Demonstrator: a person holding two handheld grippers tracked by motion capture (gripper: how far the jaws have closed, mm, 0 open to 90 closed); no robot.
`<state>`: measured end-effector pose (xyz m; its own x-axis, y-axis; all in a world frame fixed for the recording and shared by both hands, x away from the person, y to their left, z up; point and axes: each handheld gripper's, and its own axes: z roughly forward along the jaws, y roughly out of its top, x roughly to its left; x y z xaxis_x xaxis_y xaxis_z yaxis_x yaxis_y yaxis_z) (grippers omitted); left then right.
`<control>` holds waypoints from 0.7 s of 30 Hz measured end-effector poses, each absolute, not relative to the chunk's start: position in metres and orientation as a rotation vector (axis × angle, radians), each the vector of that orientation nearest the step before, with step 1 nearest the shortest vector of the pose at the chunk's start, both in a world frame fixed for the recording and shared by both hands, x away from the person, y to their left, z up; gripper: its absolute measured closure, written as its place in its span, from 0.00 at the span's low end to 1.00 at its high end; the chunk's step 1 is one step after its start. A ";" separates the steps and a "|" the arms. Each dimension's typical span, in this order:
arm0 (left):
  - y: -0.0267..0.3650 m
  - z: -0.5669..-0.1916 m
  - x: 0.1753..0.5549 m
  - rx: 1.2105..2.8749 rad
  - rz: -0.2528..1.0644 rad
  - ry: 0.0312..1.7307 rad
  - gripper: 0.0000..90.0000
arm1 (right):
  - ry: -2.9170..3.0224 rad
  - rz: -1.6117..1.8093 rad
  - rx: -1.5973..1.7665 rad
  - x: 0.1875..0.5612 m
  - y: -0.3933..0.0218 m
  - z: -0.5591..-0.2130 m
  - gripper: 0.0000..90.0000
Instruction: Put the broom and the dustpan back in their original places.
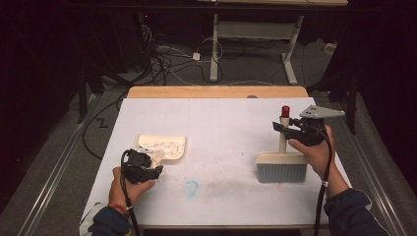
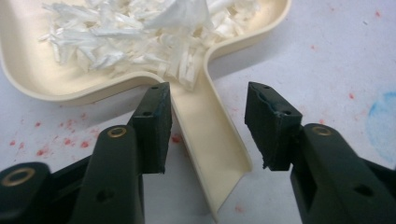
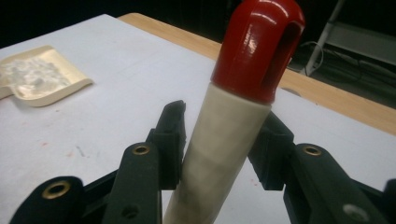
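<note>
Left gripper [image 2: 208, 126] fingers apart astride dustpan [image 2: 212, 140] handle — right gripper [image 3: 219, 144] loose around brush [image 3: 224, 154].

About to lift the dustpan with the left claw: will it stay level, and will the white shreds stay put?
The dustpan looks like stiff, thin plastic, so probably light. The shreds are heaped at the pan end, so it may dip there. They look loose and feathery, likely to slide or blow off if tilted.

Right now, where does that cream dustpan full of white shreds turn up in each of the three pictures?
High view: the dustpan lies left of centre on the white table, just ahead of the left gripper.
Left gripper view: it spans the top, its handle running down between the open fingers.
Right gripper view: far upper left.
Shared landmark: the white shreds in the pan.
</note>
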<state>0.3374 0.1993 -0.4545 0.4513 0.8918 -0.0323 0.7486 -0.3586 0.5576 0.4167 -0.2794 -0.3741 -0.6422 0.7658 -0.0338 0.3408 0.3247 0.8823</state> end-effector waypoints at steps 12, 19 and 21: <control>0.199 -0.451 0.306 2.098 0.612 1.032 0.26 | 2.090 1.201 1.088 0.442 -0.275 -0.393 0.67; 0.197 -0.462 0.285 2.132 0.700 0.912 0.23 | 2.058 1.190 1.122 0.448 -0.276 -0.398 0.67; 0.195 -0.465 0.283 2.148 0.697 0.891 0.23 | 2.047 1.172 1.131 0.449 -0.276 -0.399 0.66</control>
